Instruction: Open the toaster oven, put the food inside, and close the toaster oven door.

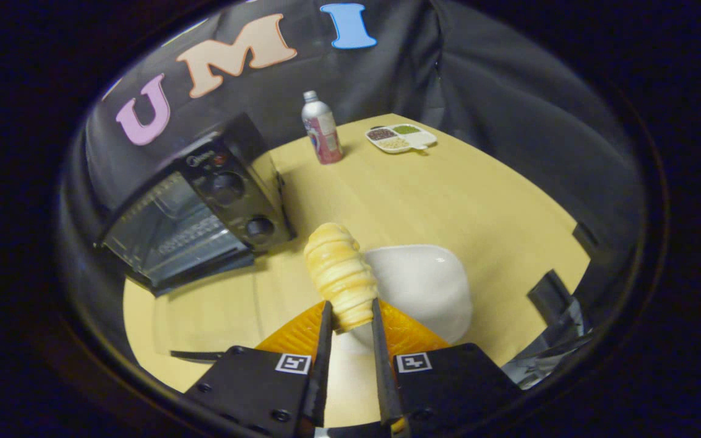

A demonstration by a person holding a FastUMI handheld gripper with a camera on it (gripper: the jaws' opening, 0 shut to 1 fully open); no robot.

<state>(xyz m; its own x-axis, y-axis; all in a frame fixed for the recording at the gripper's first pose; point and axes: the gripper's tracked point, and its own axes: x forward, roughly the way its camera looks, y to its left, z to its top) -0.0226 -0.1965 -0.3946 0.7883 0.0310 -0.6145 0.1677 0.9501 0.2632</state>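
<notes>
My gripper (pixel 350 313) is shut on a pale yellow ridged pastry (pixel 338 271), which sticks out forward from between the fingers and hangs above the table. Just beneath and to the right of it lies a white plate (pixel 432 286). Ahead to the left stands the black toaster oven (pixel 204 204) with two round knobs on its right panel. Its glass door (pixel 204 310) is folded down flat toward me, and the wire rack inside shows through the opening.
A pink-and-white bottle (pixel 321 129) stands at the far side of the yellow table (pixel 448 194). To its right sits a small white divided tray (pixel 400 138) holding several kinds of food. Black brackets (pixel 554 292) edge the table's right side.
</notes>
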